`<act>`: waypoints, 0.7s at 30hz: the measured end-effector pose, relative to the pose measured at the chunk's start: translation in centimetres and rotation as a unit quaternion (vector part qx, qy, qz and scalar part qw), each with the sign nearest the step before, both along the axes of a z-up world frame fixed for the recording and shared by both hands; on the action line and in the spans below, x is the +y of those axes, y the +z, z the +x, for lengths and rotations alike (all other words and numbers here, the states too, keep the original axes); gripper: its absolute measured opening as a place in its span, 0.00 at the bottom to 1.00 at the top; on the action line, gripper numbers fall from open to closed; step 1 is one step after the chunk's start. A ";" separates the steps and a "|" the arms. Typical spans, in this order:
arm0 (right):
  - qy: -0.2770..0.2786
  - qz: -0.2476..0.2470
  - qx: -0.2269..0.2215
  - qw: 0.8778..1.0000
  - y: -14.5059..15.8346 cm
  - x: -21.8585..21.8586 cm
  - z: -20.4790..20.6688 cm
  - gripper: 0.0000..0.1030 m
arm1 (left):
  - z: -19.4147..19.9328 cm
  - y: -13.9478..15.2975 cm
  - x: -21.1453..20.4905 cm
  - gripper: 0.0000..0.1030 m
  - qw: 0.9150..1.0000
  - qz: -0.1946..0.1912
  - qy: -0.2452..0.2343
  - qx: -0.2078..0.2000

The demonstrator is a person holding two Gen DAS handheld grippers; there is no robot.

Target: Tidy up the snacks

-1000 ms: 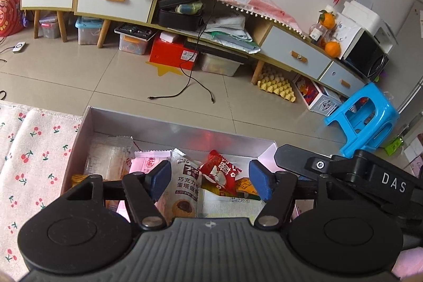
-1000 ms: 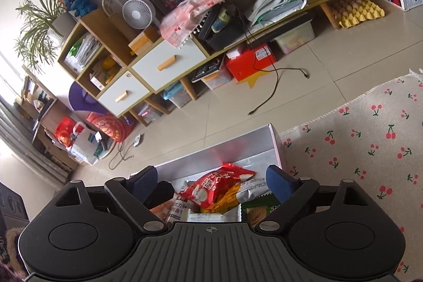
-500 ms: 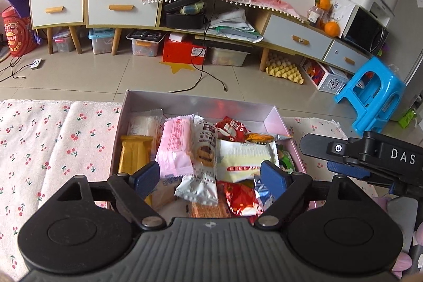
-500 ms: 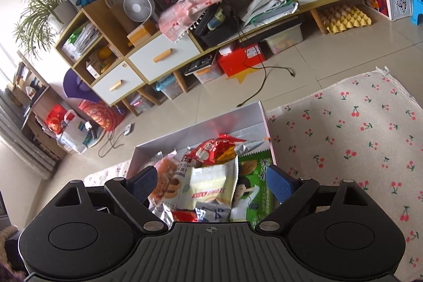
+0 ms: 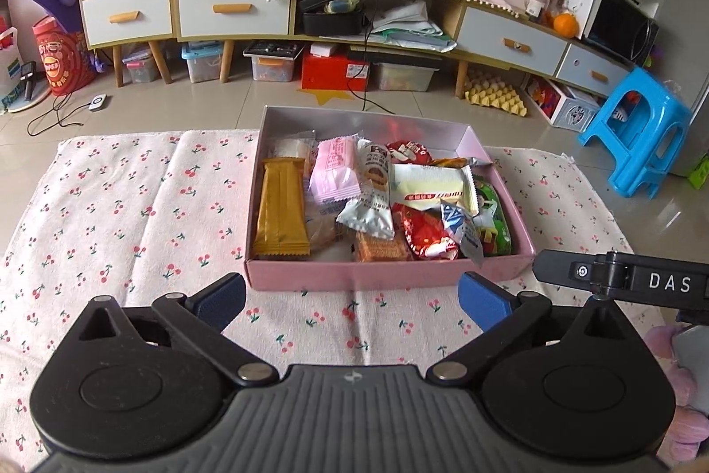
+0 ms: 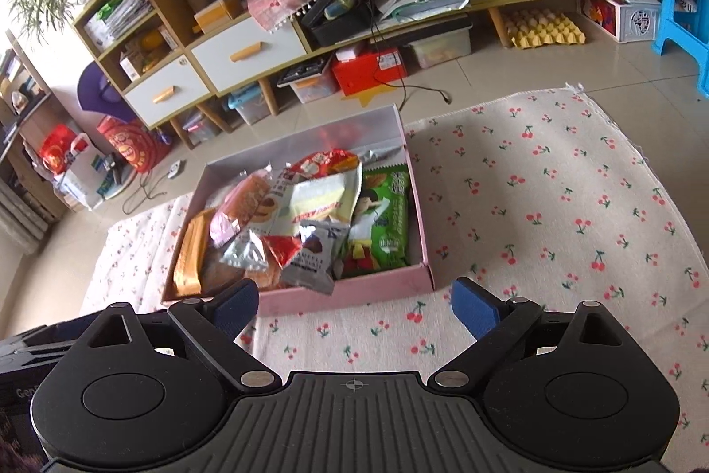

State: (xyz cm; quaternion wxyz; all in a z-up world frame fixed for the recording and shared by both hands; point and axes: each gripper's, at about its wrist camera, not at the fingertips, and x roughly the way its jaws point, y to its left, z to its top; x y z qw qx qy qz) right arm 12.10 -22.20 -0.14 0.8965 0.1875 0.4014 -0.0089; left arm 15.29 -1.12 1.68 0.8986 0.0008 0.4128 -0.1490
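A pink box (image 5: 354, 277) full of several snack packets stands on a cherry-print cloth (image 5: 133, 216). Inside lie a yellow bar packet (image 5: 280, 207), a pink packet (image 5: 333, 169), a pale yellow packet (image 5: 427, 187) and a green packet (image 6: 383, 213). The box also shows in the right wrist view (image 6: 376, 289). My left gripper (image 5: 352, 302) is open and empty, held back just in front of the box's near wall. My right gripper (image 6: 354, 304) is open and empty, also just in front of the box. The right gripper's body (image 5: 629, 280) shows at the right of the left wrist view.
The cherry-print cloth (image 6: 554, 207) spreads wide on both sides of the box. Beyond it is tiled floor, a long low cabinet (image 5: 230, 12) with drawers, storage bins and a red box (image 5: 334, 72) under it, a loose cable (image 5: 363, 91), and a blue stool (image 5: 638, 131).
Both grippers have pulled back and up from over the box; the whole box and the cloth in front of it have come into view. Both stayed open and empty.
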 end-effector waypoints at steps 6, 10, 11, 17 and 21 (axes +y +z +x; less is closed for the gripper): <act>0.011 -0.053 0.011 0.998 0.3 2.1 -2.2 0.93 | -1.8 -0.6 0.9 0.99 1.000 0.021 0.017 0.002; 0.015 -0.081 0.003 0.997 0.6 3.1 -3.5 0.94 | -2.5 -0.6 1.3 0.99 0.999 0.036 0.024 -0.005; 0.012 -0.088 -0.001 0.996 0.6 3.2 -3.8 0.94 | -3.0 -0.5 1.5 0.99 0.999 0.040 0.028 -0.010; 0.004 -0.109 0.002 0.994 0.2 3.8 -4.8 0.94 | -4.2 -0.9 2.3 1.00 0.998 0.049 0.045 -0.003; 0.007 -0.108 0.009 0.994 -0.3 4.1 -5.3 0.94 | -4.7 -1.2 3.0 1.00 0.997 0.051 0.064 0.003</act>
